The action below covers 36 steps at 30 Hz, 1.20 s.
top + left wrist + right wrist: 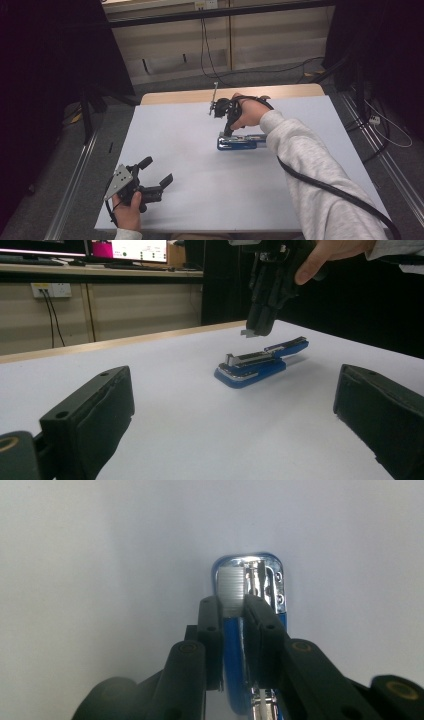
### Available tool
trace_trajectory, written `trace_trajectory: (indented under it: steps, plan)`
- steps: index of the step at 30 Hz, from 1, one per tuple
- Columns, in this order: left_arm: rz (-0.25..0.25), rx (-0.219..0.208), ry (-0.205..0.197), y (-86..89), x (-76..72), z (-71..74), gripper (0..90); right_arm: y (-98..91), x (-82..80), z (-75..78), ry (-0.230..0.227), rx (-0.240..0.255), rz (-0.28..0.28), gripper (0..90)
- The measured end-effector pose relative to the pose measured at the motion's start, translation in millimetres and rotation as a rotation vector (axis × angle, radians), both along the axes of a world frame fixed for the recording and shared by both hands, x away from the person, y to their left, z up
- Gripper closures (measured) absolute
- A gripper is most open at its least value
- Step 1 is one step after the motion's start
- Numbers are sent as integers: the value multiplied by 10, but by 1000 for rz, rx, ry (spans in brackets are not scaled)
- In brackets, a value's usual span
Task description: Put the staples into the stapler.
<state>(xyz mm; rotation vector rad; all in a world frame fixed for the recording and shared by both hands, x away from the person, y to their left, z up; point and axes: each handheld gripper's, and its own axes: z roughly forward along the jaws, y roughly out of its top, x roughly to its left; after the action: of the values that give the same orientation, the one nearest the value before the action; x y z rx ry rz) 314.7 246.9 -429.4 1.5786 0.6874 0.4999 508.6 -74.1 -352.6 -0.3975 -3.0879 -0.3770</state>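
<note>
A blue stapler (242, 142) lies on the white table (190, 200), right of centre, with its chrome magazine exposed (245, 360). My right gripper (227, 131) points down just above the stapler's left end. It is shut on a small silver strip of staples (231, 590), held between the jaws over the stapler's front (260, 567). In the left gripper view the right gripper (256, 330) hangs a little above the stapler (260, 365), the strip (246, 333) at its tip. My left gripper (156, 173) rests open at the table's near left corner, nothing between its fingers (95, 420).
A wooden strip (180, 96) runs along the table's far edge. Cables (210, 60) lie on the floor beyond it. A thick black cable (330, 192) trails from the right gripper across the sleeve. Monitors (130, 250) stand on a bench behind.
</note>
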Motion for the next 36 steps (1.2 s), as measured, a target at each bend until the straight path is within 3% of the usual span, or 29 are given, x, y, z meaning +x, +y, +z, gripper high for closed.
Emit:
trace_trajectory:
  steps: [30,36]
  plan:
    - [-2,-15,16,-26,-13,-10,30,-26,133,-118,-17,1,-7,790]
    - [-7,1,16,-17,-12,-10,30,-32,144,-147,-17,4,-4,790]
